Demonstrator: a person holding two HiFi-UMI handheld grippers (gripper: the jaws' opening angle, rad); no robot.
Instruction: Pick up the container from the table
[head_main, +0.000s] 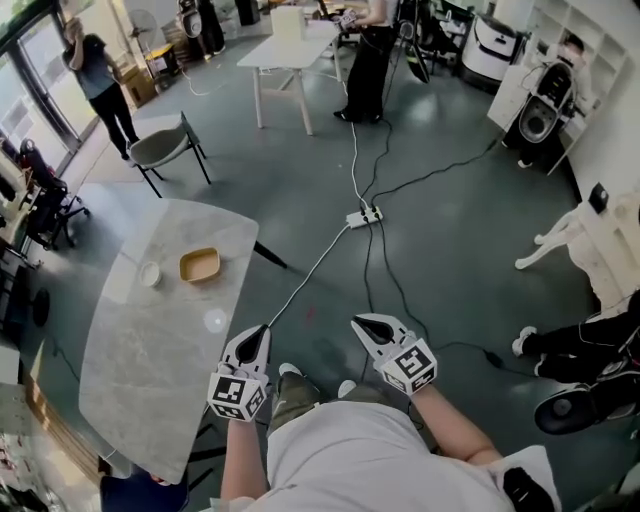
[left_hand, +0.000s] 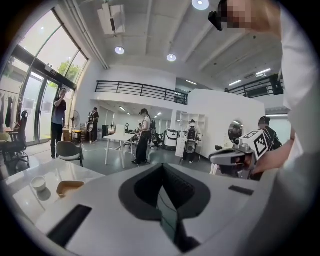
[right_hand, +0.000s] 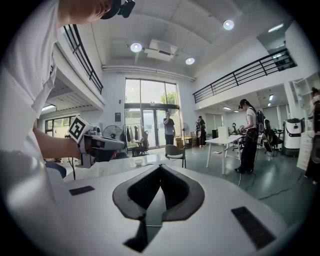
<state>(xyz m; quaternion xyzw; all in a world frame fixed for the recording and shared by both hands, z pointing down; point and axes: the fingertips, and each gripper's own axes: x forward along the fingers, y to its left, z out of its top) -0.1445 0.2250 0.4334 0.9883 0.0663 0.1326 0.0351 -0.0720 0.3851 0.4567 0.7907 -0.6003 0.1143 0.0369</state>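
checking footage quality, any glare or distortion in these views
Head view: a glare spot on the table near the container. Left gripper view: fisheye curve, black corners, bright windows at left. Right gripper view: same curve, glaring ceiling lights.

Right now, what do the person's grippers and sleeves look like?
Both the left gripper and right gripper are white tapered shells with black jaw linings. Each carries a cube with black-and-white square markers. The person wears a white short-sleeved T-shirt.
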